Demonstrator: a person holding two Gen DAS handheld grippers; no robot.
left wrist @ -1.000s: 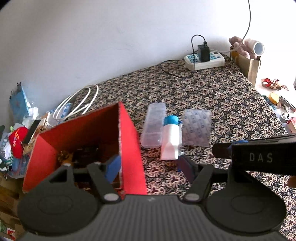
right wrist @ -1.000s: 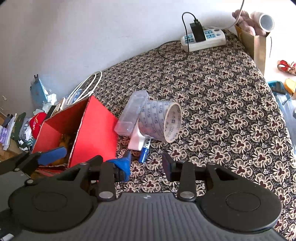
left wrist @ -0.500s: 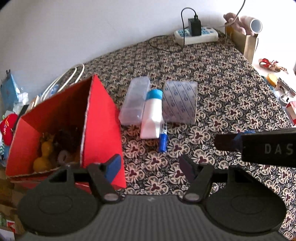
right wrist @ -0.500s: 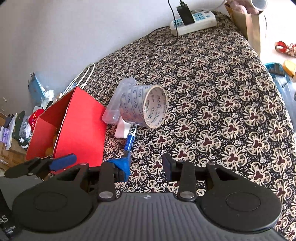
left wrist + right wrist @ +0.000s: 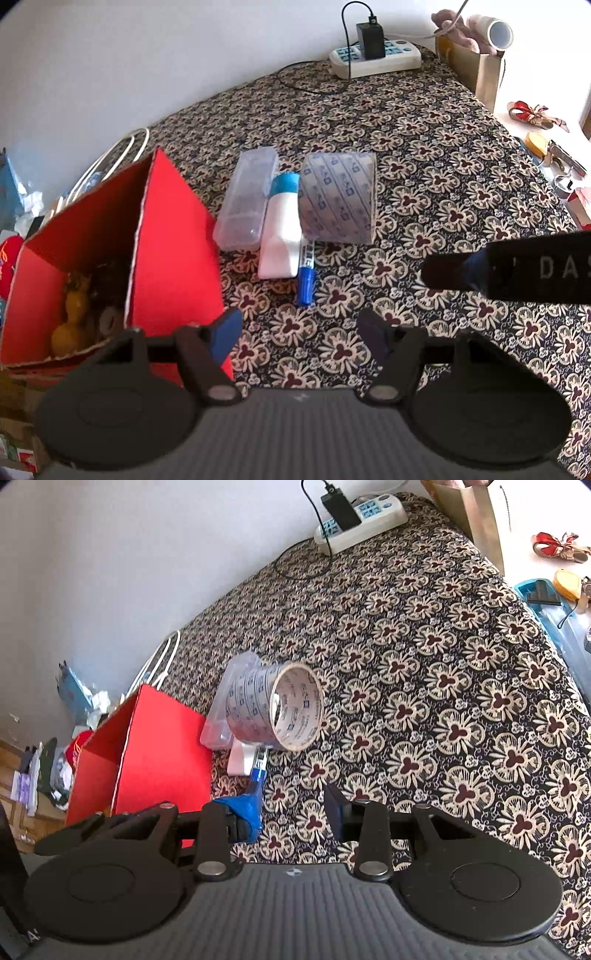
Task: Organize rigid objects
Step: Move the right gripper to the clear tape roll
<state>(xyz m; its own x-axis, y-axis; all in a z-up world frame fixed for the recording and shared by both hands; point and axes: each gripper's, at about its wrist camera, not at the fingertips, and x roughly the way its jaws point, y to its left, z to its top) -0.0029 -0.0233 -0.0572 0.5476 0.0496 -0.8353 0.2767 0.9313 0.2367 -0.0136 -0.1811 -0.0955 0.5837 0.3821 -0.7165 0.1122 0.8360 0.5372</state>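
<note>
Both wrist views now sit higher and farther back than a second ago: the red box [image 5: 110,258] has slid toward 9 o'clock in the left view, and the blue marker [image 5: 306,273], hidden then, shows in full.

Left gripper [image 5: 299,332]: fingers apart, nothing between them, hovering over the cloth. Marker lies just ahead at 12 o'clock, cap end nearest. Touching the marker's left side is a white bottle with a blue cap [image 5: 280,229]; at its 11 o'clock lies a clear plastic case [image 5: 245,203]; at 1 o'clock a tape roll [image 5: 338,199] rests on its side. The four items lie side by side in a row. Box stands open at 9–10 o'clock, with a yellow gourd-shaped figure [image 5: 72,317] and small dark items inside.

Right gripper [image 5: 293,812]: fingers apart, empty. In its view the tape roll [image 5: 277,709] sits at 12 o'clock, hollow core facing the camera, marker [image 5: 256,775] at 11 o'clock just beyond the left finger, box [image 5: 147,760] at 9–10 o'clock.

Surface: dark floral-print cloth [image 5: 424,155]. At the far edge, 12–1 o'clock, a white power strip [image 5: 376,61] with a black charger plugged in, against a plain white wall. Brown paper bag [image 5: 480,74] at 2 o'clock. White cable loops [image 5: 122,155] behind the box; clutter at 9 o'clock.
</note>
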